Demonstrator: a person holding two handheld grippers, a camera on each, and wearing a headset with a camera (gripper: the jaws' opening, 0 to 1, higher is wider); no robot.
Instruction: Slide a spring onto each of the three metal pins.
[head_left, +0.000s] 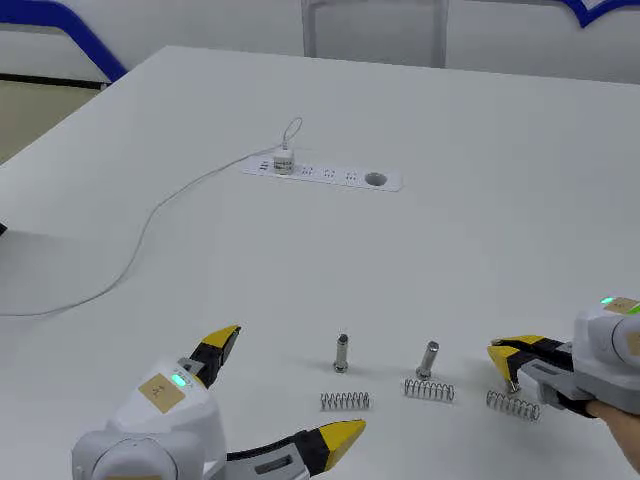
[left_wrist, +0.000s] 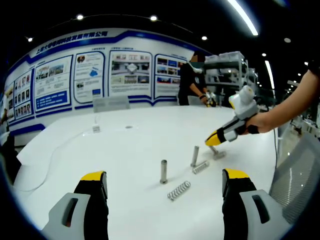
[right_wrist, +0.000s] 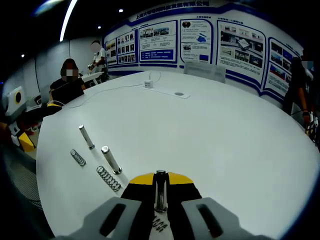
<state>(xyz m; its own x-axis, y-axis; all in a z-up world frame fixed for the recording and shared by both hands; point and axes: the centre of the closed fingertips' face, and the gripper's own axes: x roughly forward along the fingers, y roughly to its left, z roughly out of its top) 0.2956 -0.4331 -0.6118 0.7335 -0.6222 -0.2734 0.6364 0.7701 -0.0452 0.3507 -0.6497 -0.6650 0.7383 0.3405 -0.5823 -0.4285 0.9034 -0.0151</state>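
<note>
right gripper (head_left: 503, 363) — clamped on a pin (right_wrist: 160, 192)

The tabletop (head_left: 480, 250) is smooth, matt white, while each pin (head_left: 341, 353) is polished bare metal and each spring (head_left: 345, 401) is shiny coiled wire. The left gripper (head_left: 285, 388) and right gripper (head_left: 503, 362) have glossy pale plastic shells with yellow-and-black plastic jaw tips; the power strip (head_left: 322, 174) is white plastic.
</note>
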